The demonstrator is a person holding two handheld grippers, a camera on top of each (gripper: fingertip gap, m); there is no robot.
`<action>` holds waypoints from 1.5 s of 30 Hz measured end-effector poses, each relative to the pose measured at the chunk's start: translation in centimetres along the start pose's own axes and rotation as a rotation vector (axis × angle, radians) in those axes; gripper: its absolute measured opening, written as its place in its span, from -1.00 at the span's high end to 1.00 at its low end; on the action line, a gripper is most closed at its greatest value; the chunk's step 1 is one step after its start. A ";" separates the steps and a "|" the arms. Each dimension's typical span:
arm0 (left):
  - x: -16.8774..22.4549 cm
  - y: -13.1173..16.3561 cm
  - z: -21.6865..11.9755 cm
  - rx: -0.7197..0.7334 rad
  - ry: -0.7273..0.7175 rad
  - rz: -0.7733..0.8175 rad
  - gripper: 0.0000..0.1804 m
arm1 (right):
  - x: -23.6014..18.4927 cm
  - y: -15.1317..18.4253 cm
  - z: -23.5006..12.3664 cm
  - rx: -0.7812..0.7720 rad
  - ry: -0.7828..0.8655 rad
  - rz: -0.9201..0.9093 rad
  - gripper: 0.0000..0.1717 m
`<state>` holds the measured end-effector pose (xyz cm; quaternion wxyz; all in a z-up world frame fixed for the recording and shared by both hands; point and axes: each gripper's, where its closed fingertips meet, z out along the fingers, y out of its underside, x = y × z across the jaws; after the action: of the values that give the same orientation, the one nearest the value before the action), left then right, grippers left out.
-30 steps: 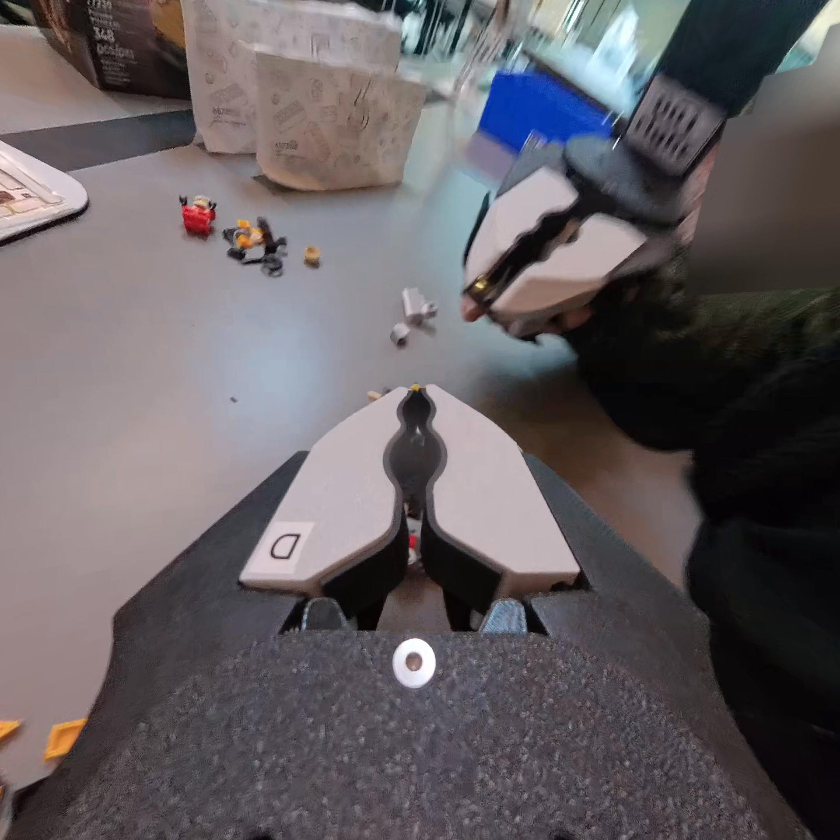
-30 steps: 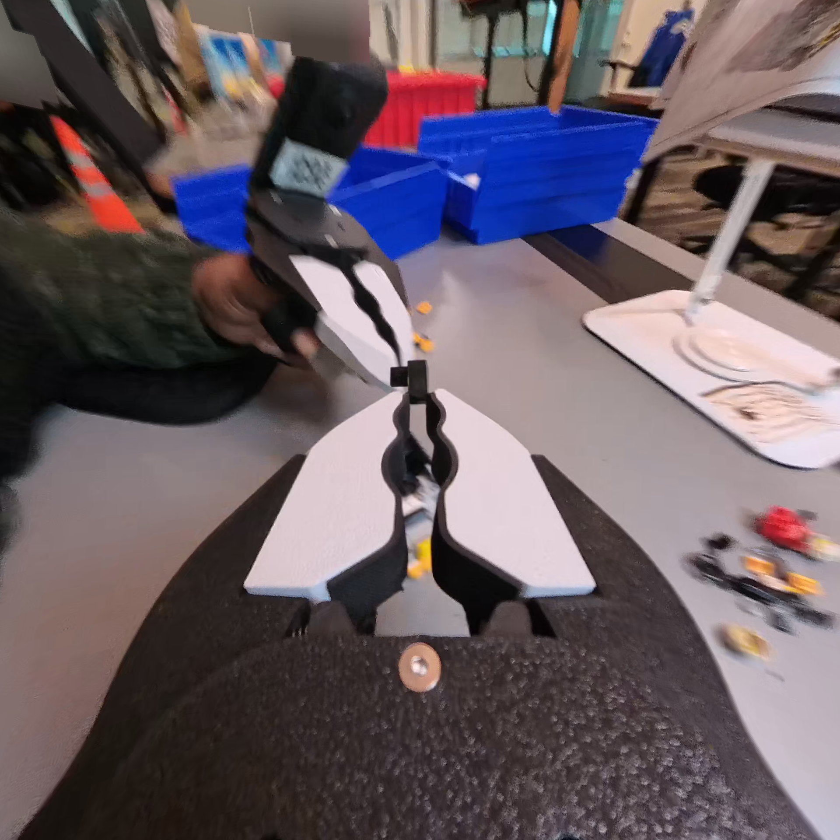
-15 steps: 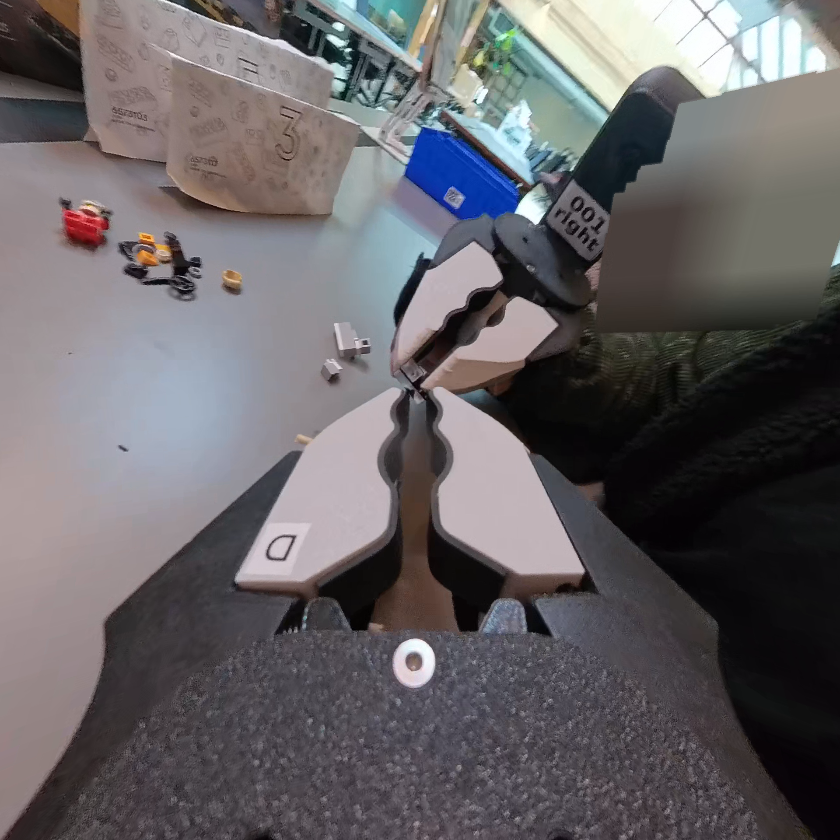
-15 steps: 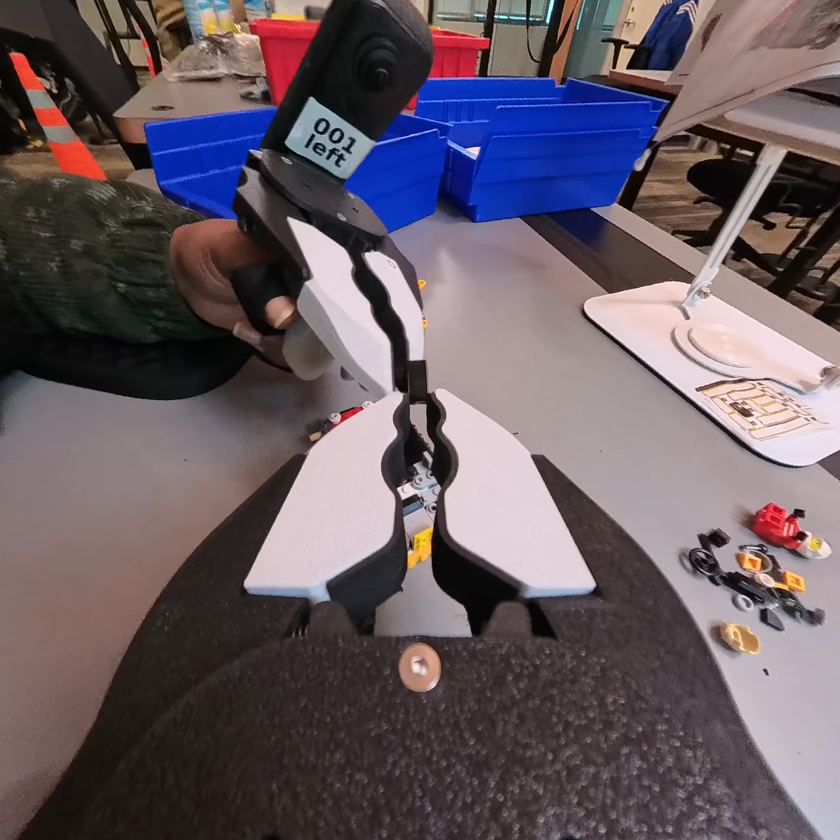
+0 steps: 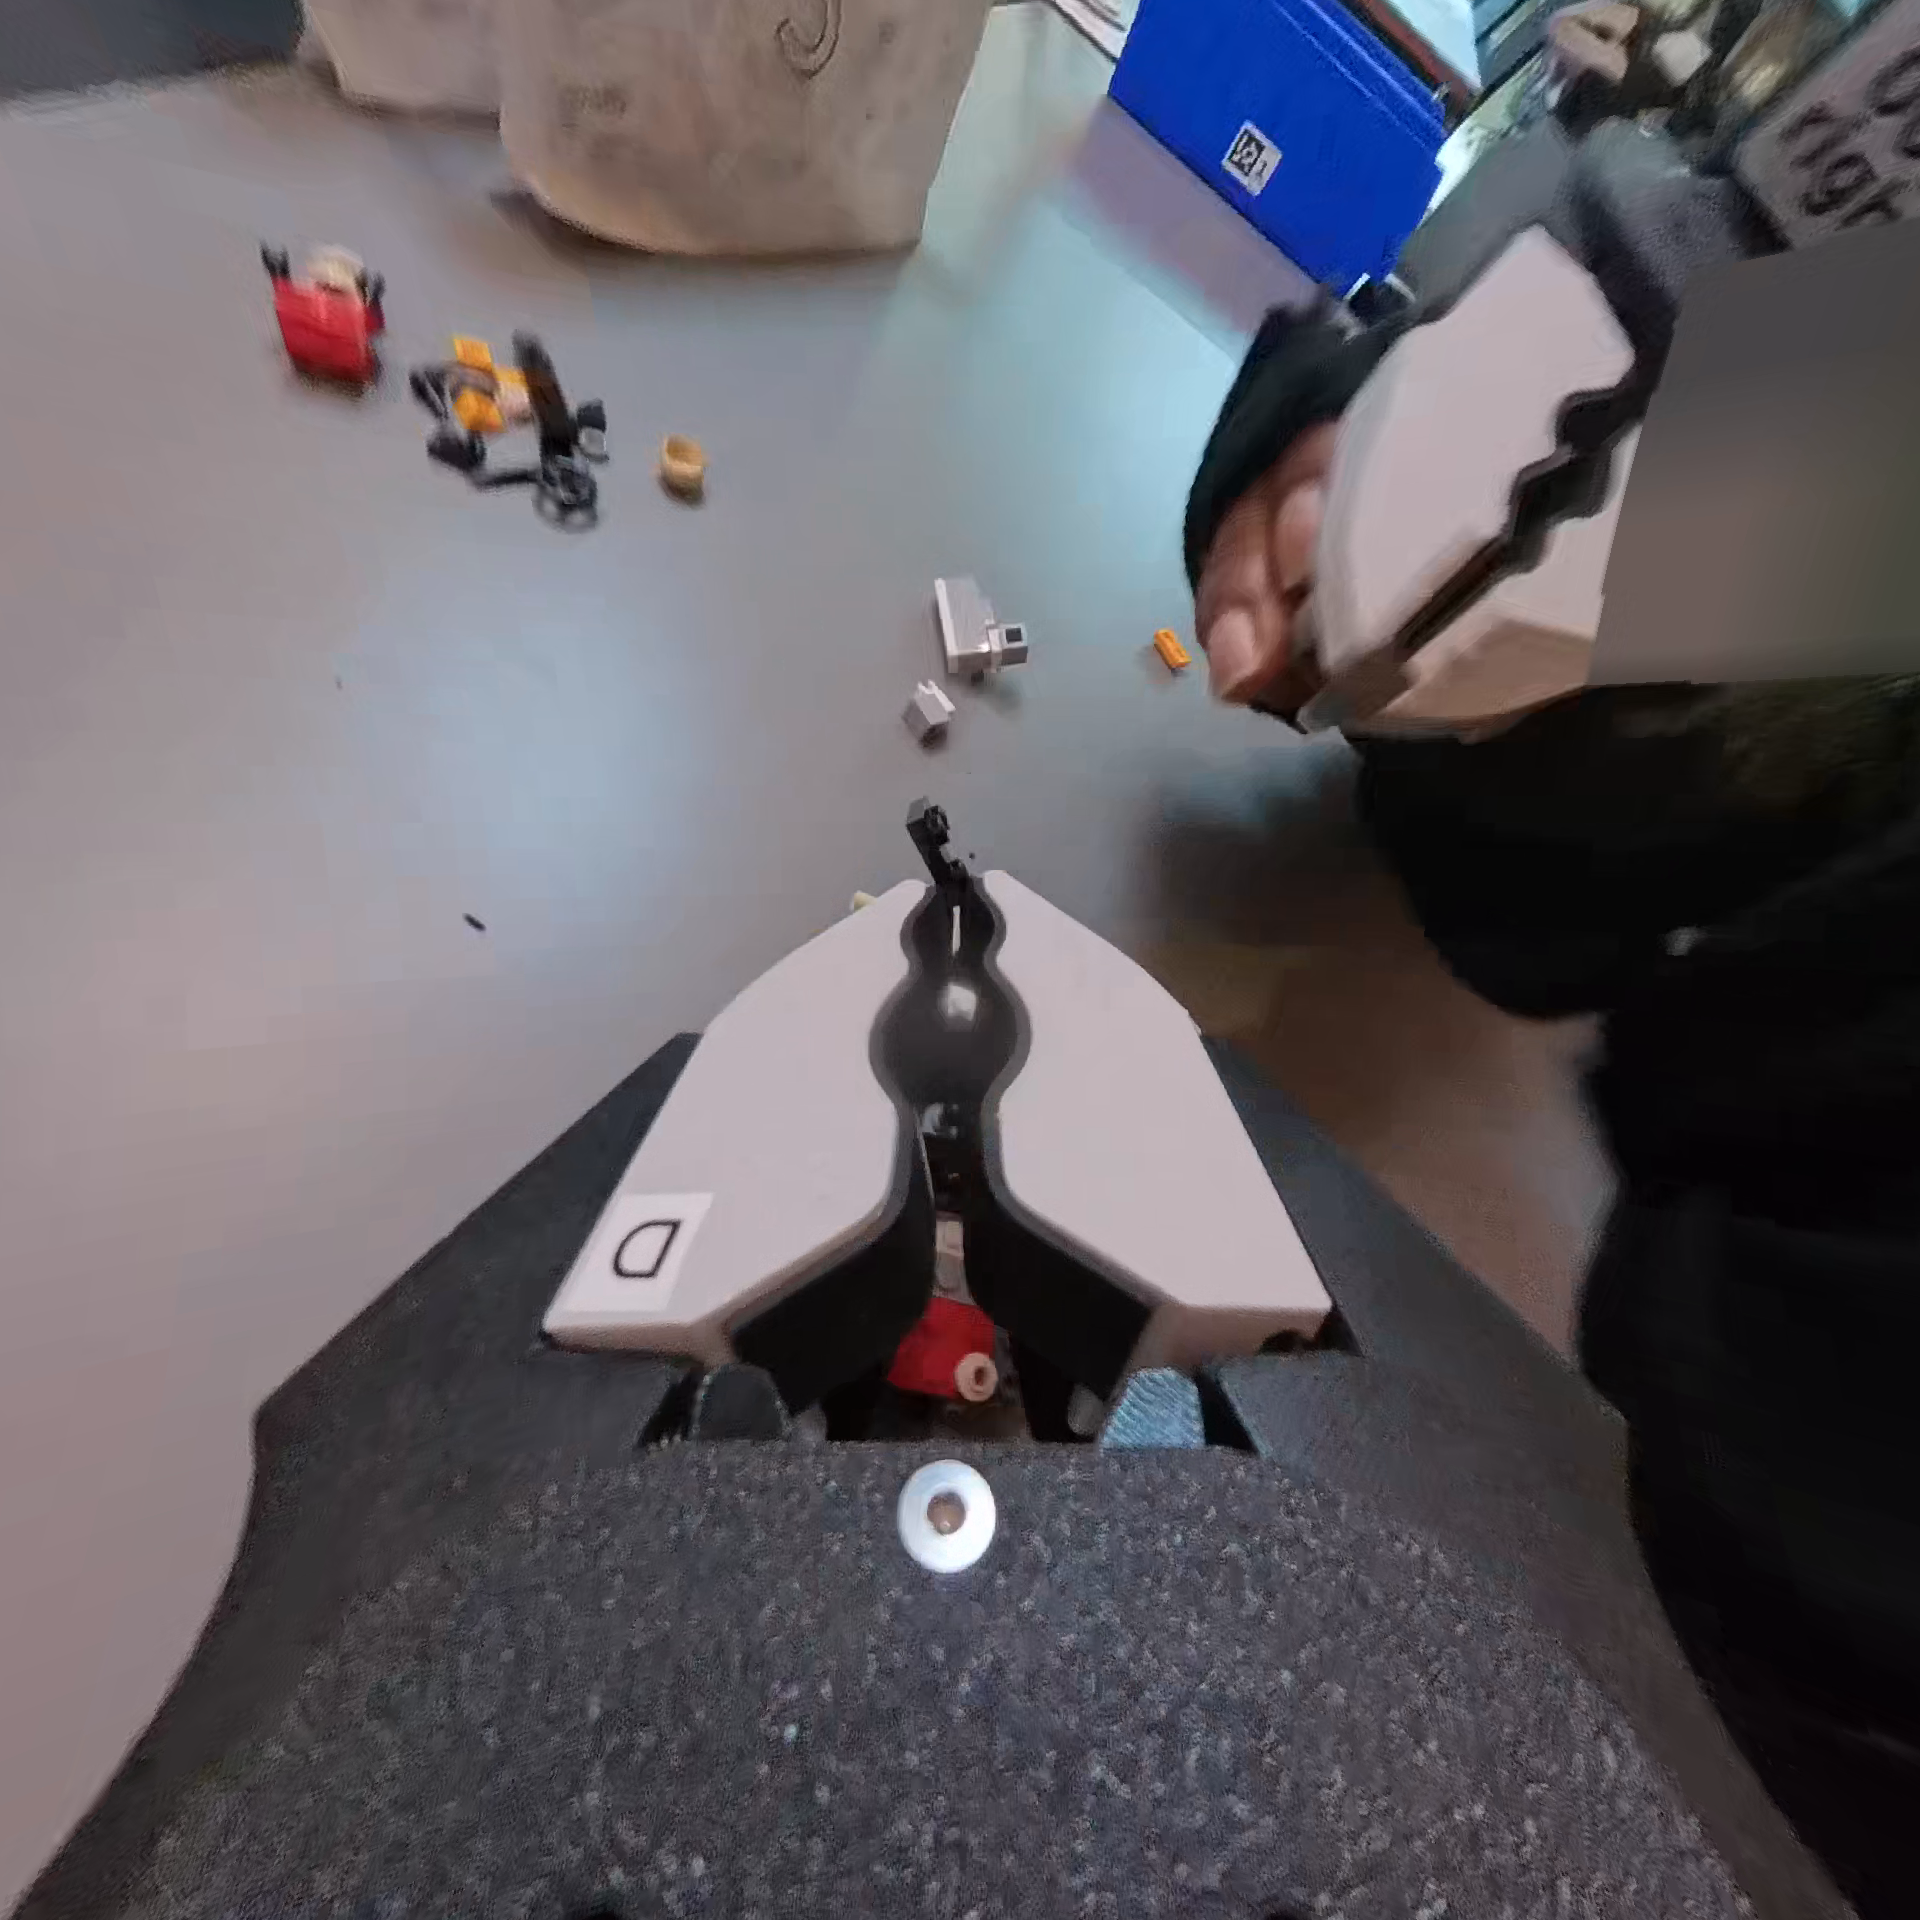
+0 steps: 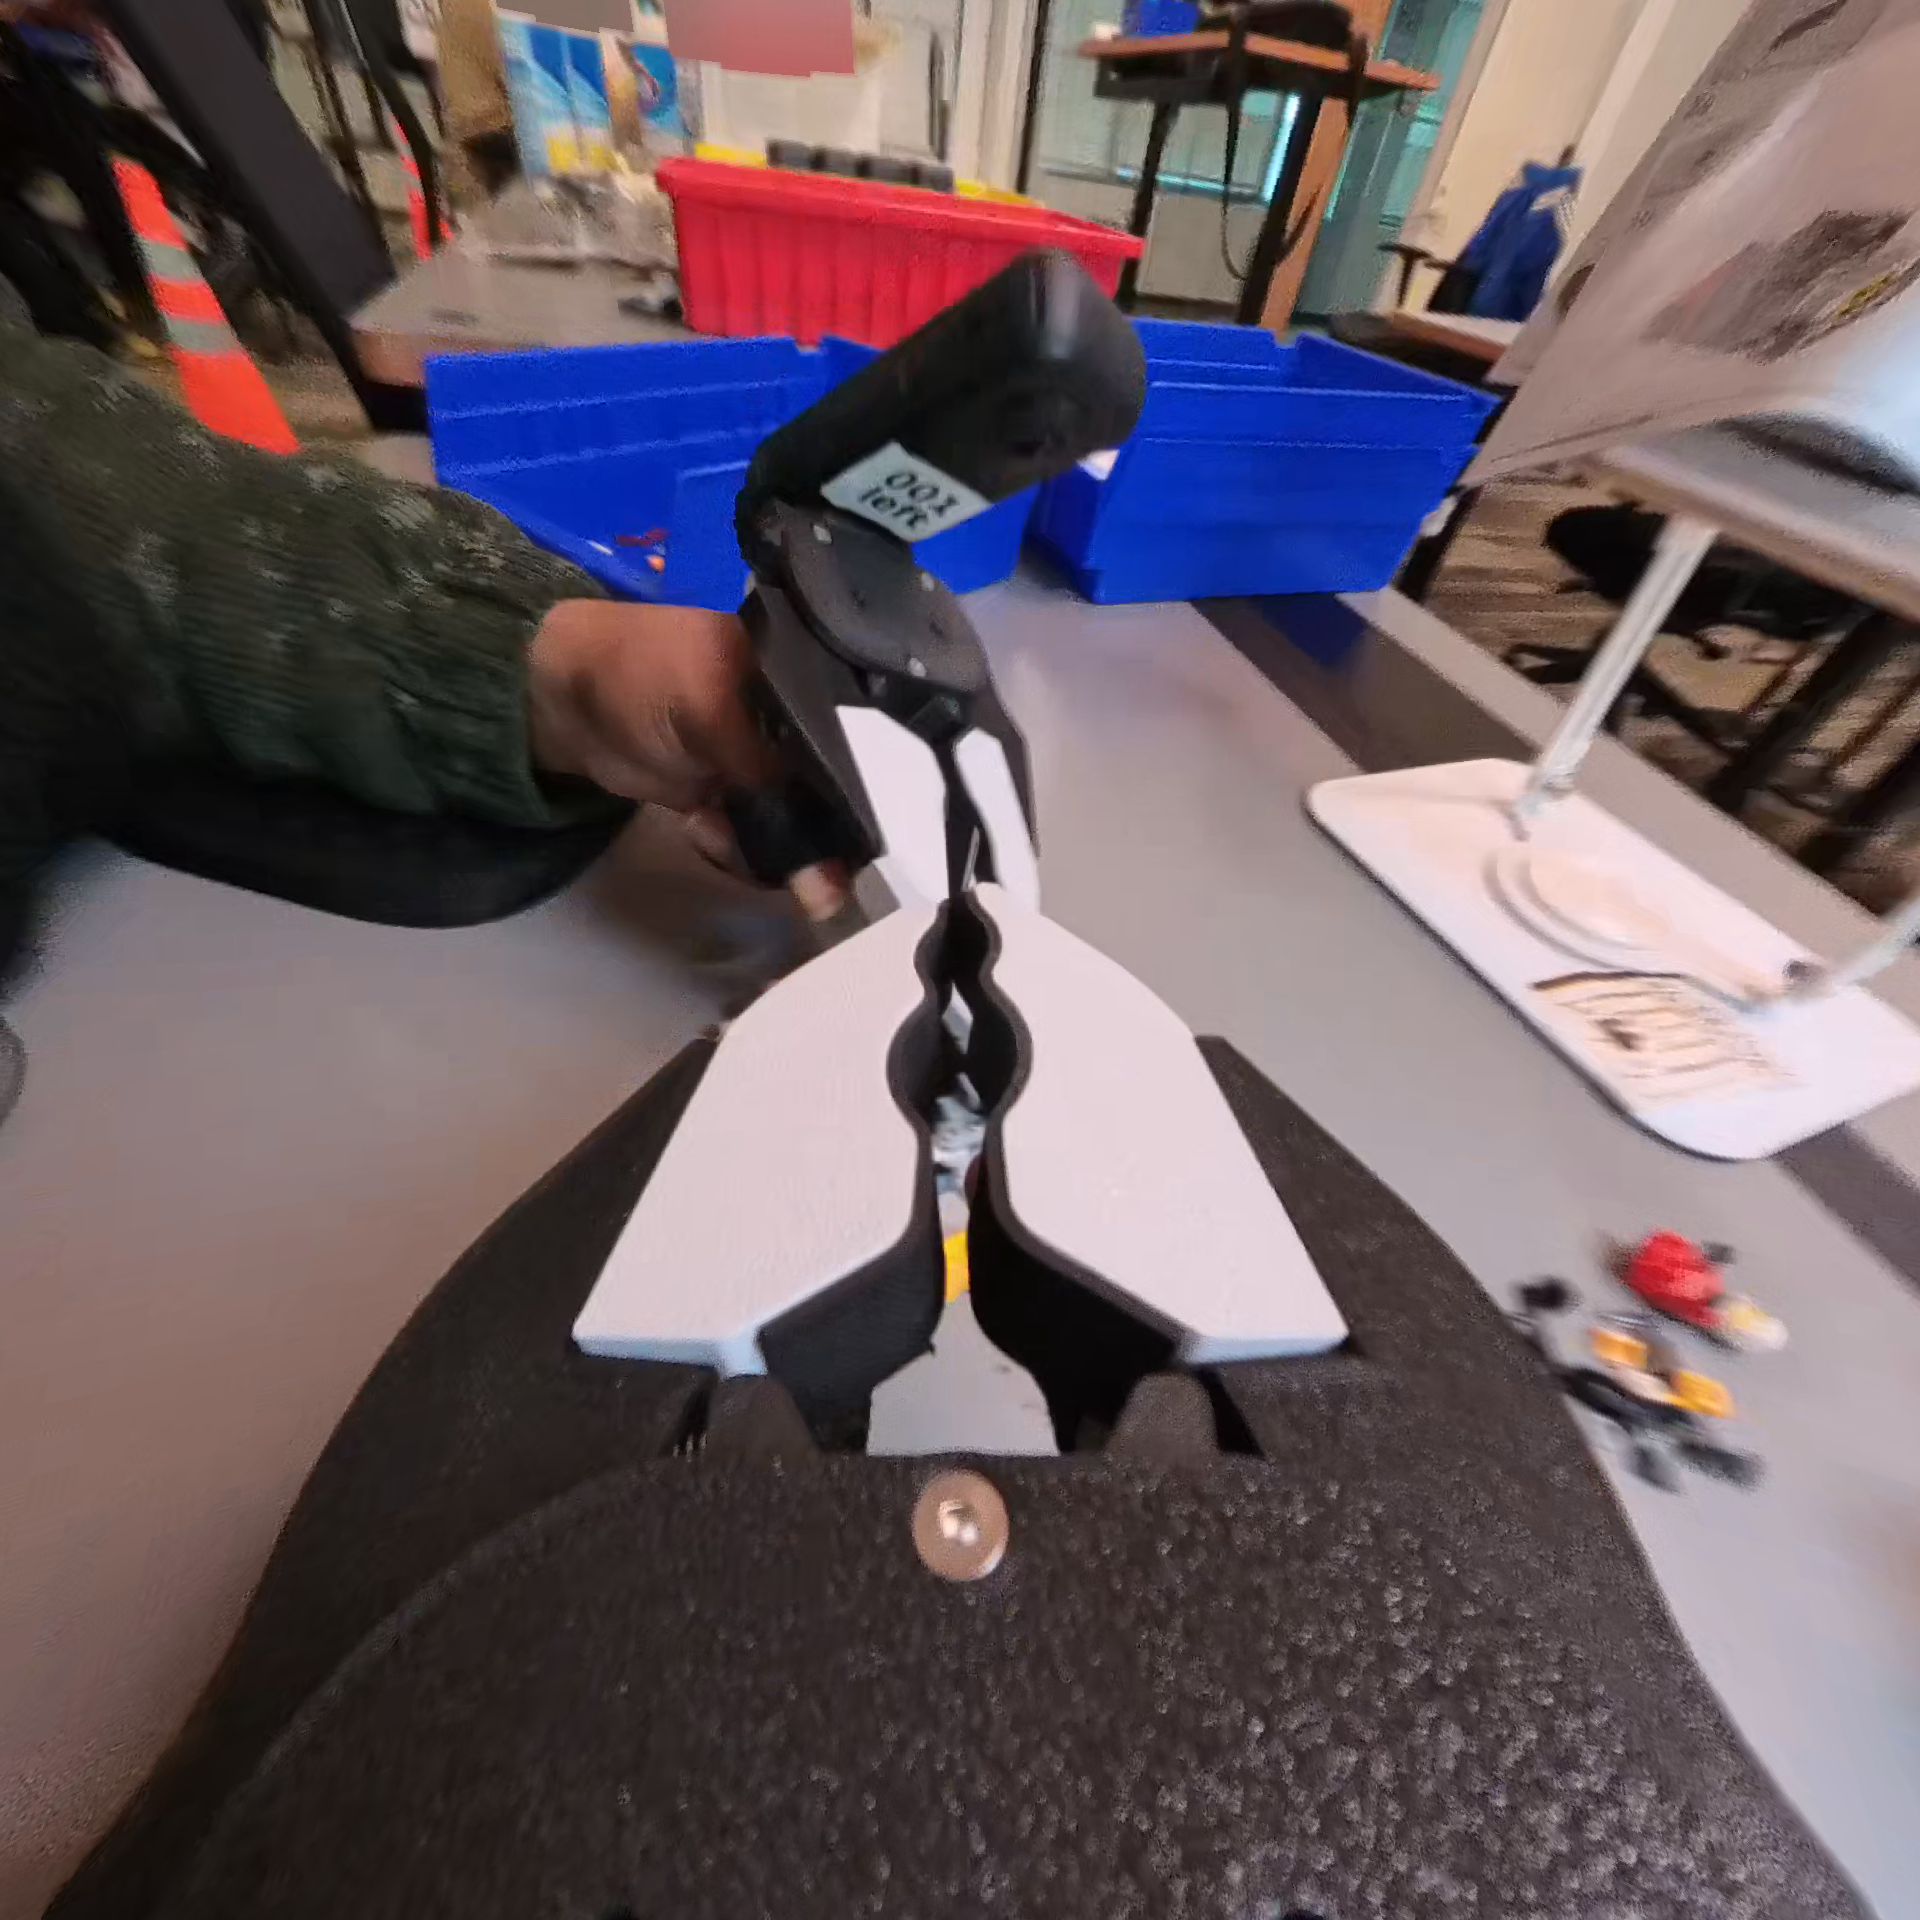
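In the left wrist view, the left gripper (image 5: pixel 951 883) pinched a small black plastic brick piece (image 5: pixel 933 844) at its tips above the grey table (image 5: pixel 312 779); small grey bricks (image 5: pixel 971 629) lay beyond. The right wrist view showed the right gripper (image 6: pixel 961 914) pressed together, bare, and alone revealed blue plastic bins (image 6: pixel 1247 468) far off.

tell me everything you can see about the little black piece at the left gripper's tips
The black piece is a small, slim plastic toy part with a blocky knobbed head on a thin stem. Its lower end is pinched between the tips of the left gripper, whose jaws are nearly shut on it. It sticks out past the tips, leaning slightly left, above the grey table and touching nothing else. Finer detail is too small to tell.
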<state>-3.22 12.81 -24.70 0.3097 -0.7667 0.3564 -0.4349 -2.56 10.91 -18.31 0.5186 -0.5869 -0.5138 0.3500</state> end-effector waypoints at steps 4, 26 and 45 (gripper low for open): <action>1.7 -1.8 -0.3 0.043 0.048 0.049 0.97 | 2.4 1.3 -0.9 -0.071 0.117 -0.041 1.00; -3.3 -2.3 5.0 -0.228 -0.066 0.070 0.73 | 6.3 6.2 -3.0 -0.206 0.151 0.126 1.00; 2.4 -3.7 -3.1 -0.107 -0.137 0.375 0.94 | 1.7 2.4 -1.1 -0.070 0.004 0.052 0.98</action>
<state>-4.11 12.37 -19.40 0.3677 -0.7299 0.4937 -0.2971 -0.60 12.41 -20.21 0.4896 -0.6187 -0.5090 0.3440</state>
